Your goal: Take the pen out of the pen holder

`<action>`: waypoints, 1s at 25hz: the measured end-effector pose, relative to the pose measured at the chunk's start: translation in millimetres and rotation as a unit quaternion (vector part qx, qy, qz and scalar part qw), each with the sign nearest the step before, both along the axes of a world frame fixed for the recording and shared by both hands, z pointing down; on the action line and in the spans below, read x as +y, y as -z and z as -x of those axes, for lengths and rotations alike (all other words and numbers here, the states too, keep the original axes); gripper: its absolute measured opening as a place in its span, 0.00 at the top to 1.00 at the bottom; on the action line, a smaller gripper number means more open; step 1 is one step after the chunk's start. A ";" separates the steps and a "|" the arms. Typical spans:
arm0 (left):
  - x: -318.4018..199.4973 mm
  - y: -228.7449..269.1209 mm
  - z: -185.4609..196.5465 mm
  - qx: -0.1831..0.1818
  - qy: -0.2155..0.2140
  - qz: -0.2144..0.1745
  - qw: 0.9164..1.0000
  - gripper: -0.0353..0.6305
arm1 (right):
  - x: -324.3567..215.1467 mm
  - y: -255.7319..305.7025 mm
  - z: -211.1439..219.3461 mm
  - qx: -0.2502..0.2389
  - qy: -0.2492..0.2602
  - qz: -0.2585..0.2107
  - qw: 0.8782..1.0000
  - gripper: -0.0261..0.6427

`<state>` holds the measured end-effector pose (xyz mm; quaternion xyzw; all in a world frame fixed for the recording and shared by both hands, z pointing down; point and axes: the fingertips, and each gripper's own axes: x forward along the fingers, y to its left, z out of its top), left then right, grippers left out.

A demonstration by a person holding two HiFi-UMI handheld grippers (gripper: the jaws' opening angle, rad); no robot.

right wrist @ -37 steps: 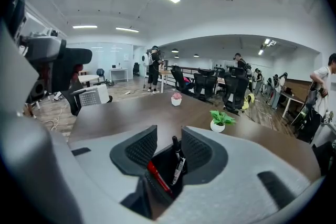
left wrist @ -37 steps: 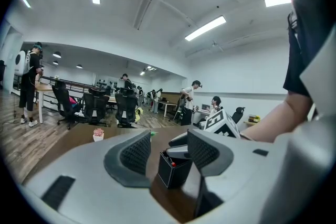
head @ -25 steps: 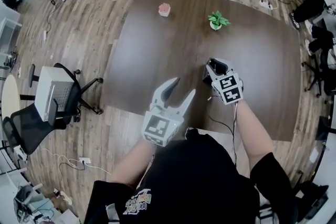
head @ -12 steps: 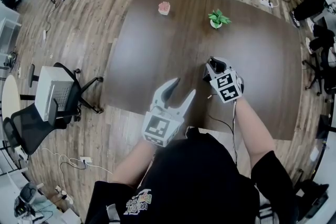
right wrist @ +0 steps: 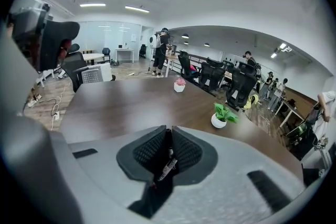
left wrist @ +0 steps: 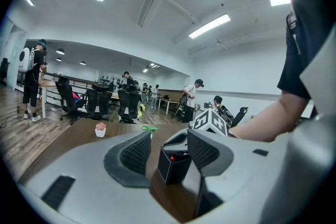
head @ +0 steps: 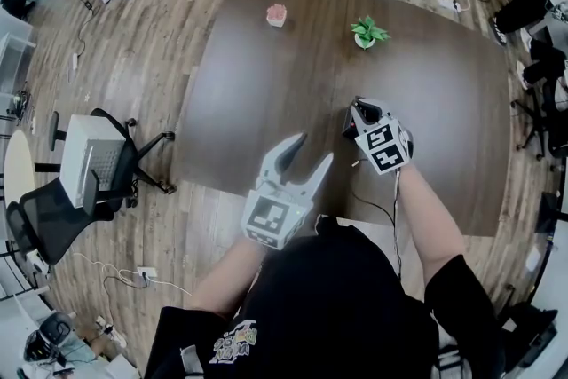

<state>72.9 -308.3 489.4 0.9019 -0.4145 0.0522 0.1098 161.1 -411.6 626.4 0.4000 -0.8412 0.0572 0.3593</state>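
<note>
Fingers (right wrist: 145, 151) of right gripper (right wrist: 169, 134) just closed — now pinching pen (right wrist: 167, 167), not yet out of pen holder (left wrist: 173, 168), near right on tabletop (head: 266, 84). Grasp made; lift next. Left gripper (left wrist: 169, 134) fingers wide, empty.

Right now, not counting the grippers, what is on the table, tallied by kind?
Potted plants: 2 (pink plant, green plant)
Pen holder: 1
Pen: 1
Total: 4

Pen holder (head: 348, 130) mostly behind closing R claw (head: 360, 109), pen (right wrist: 168, 164) – part hid btwn pads (right wrist: 187, 152)
</note>
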 end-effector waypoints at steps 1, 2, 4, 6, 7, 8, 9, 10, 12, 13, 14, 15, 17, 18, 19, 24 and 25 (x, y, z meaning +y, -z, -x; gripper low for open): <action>0.0 0.1 -0.2 0.000 -0.001 0.000 1.000 0.65 | -0.6 0.2 -0.6 0.000 -0.002 -0.001 1.000 0.90; -0.4 0.0 -0.3 0.000 -0.001 0.001 1.000 0.65 | -1.2 0.2 -0.7 0.001 -0.004 -0.003 1.000 0.90; -1.0 -0.4 -0.1 0.000 -0.001 0.001 1.000 0.65 | -1.7 -0.2 -0.4 0.002 -0.003 -0.005 1.000 0.90; -0.9 -0.6 0.4 -0.001 -0.002 0.001 1.000 0.65 | -1.4 -0.3 -1.1 0.003 -0.004 -0.006 1.000 0.90; -0.8 -0.5 0.8 -0.001 -0.002 0.001 1.000 0.65 | -1.4 -0.1 -2.0 0.005 -0.005 -0.006 1.000 0.90; -0.7 -0.3 1.4 -0.001 -0.002 0.001 1.000 0.65 | -1.6 0.1 -2.7 0.006 -0.008 -0.007 1.000 0.90; -0.6 0.0 2.0 0.000 -0.002 0.001 1.000 0.65 | -1.8 0.3 -2.9 0.005 -0.010 -0.009 1.000 0.90; -0.5 0.2 2.6 -0.001 -0.002 0.000 1.000 0.65 | -2.0 0.8 -3.1 0.002 -0.012 -0.012 1.000 0.90; 0.1 1.1 3.8 -0.001 -0.003 -0.002 1.000 0.65 | -1.6 3.8 -3.8 -0.004 -0.018 -0.019 1.000 0.91; 0.6 1.7 4.4 -0.001 -0.004 -0.003 1.000 0.65 | -1.3 6.1 -3.8 -0.009 -0.021 -0.023 0.999 0.91; 1.2 2.2 4.9 -0.001 -0.004 -0.003 1.000 0.65 | -0.8 9.0 -3.8 -0.014 -0.024 -0.027 0.999 0.91; 2.0 2.8 5.4 -0.001 -0.006 -0.003 1.000 0.65 | -0.2 12.3 -4.1 -0.019 -0.028 -0.031 0.999 0.91; 3.5 4.3 5.7 -0.001 -0.008 -0.004 1.000 0.65 | 1.3 20.1 -5.2 -0.027 -0.033 -0.038 0.998 0.91; 4.0 5.4 5.5 0.000 -0.009 -0.005 1.000 0.65 | 1.9 24.6 -6.1 -0.032 -0.036 -0.041 0.998 0.91; 4.6 6.5 5.1 0.000 -0.011 -0.007 1.000 0.65 | 2.7 29.3 -7.3 -0.038 -0.040 -0.045 0.997 0.91; 11.6 12.8 10.6 0.002 -0.020 -0.014 1.000 0.65 | 11.4 54.8 -12.3 -0.085 -0.074 -0.060 0.992 0.91; 13.1 14.4 12.2 0.002 -0.023 -0.015 1.000 0.65 | 13.2 60.6 -13.7 -0.096 -0.083 -0.062 0.990 0.91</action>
